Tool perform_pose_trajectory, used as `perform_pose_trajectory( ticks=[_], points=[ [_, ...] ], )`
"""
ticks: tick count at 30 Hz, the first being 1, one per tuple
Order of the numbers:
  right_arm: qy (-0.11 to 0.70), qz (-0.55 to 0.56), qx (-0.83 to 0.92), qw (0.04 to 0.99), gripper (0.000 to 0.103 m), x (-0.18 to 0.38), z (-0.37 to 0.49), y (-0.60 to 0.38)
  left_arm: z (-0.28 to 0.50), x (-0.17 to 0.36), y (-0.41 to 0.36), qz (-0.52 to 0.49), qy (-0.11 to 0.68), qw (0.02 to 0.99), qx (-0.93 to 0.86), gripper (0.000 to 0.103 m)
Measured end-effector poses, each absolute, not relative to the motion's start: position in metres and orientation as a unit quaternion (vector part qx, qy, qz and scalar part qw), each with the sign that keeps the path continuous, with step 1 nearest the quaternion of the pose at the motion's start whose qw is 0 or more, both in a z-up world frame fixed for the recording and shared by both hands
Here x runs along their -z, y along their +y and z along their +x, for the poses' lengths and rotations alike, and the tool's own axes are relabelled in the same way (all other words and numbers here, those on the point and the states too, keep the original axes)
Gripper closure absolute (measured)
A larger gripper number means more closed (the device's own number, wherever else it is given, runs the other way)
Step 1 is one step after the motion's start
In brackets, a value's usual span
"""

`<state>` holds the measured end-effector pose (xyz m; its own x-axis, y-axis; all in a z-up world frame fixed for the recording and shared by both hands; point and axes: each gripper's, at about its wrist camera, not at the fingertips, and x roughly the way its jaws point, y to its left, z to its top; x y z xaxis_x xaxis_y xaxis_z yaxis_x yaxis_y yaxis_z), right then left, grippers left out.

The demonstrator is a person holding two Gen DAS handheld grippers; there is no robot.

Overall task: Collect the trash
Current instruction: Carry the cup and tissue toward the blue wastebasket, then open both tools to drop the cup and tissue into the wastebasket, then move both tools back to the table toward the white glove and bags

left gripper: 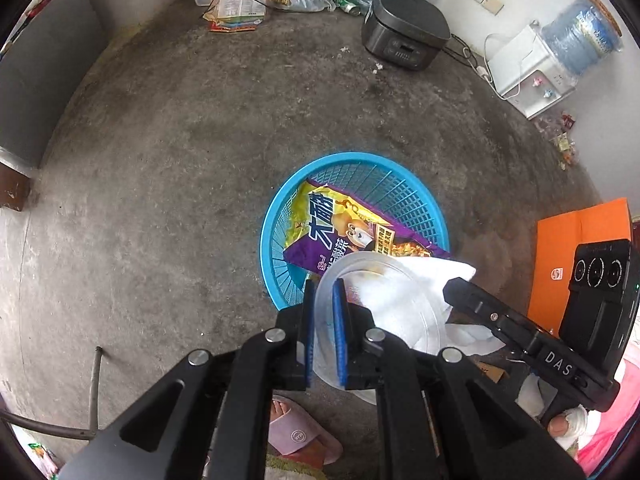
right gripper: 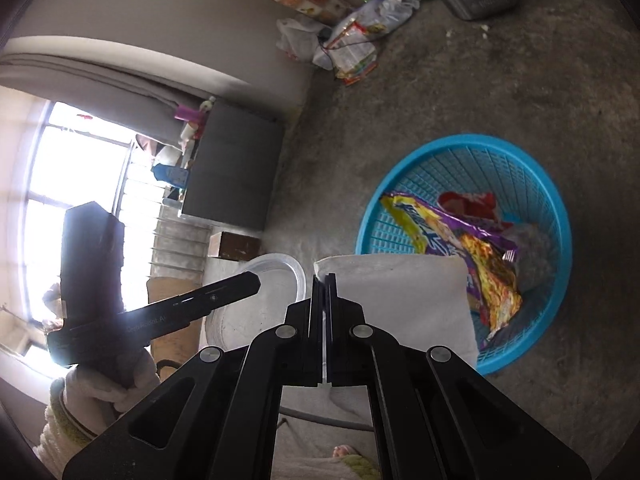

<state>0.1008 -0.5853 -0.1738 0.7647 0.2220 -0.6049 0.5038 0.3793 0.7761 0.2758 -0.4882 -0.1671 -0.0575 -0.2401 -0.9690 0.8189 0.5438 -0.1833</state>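
The left wrist view shows a black cooker and a white dispenser along the upper wall; the right wrist view instead shows a bright window at its left edge. The blue basket, with a purple snack wrapper inside, stands on bare concrete floor, open at left. The left gripper, pointing steeply down, is clamped on a clear plastic lid at the basket's near rim. The right gripper, aimed lower centre, pinches a white tissue.
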Motion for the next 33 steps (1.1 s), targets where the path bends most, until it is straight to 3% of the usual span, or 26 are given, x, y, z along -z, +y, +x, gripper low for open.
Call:
perform_pose_trajectory(
  ticks=[1,2,4,12,22,30,33],
  points=[
    [0.339,0.554,0.095,0.754,0.097,0.183,0.101,-0.589,0.276,0.175,-0.492,0.248,0.603,0.639,0.408,0.087],
    [0.351,0.556,0.102,0.747,0.087,0.191,0.103,-0.592,0.277,0.181,-0.493,0.251,0.607,0.638,0.403,0.070],
    [0.373,0.551,0.127,0.736,0.066,0.204,0.102,-0.597,0.280,0.184,-0.492,0.242,0.606,0.649,0.391,0.059],
    [0.360,0.543,0.156,0.742,0.059,0.198,0.086,-0.601,0.286,0.156,-0.484,0.220,0.585,0.670,0.401,0.052],
    [0.339,0.479,0.183,0.789,0.058,0.144,0.079,-0.567,0.288,0.064,-0.423,0.191,0.544,0.698,0.425,0.051],
    [0.292,0.316,0.170,0.886,0.036,0.036,0.083,-0.502,0.269,-0.063,-0.312,0.141,0.441,0.776,0.429,0.042],
    [0.264,0.252,0.163,0.917,0.019,-0.004,0.078,-0.471,0.248,-0.106,-0.259,0.108,0.403,0.805,0.422,0.032]
  ],
)
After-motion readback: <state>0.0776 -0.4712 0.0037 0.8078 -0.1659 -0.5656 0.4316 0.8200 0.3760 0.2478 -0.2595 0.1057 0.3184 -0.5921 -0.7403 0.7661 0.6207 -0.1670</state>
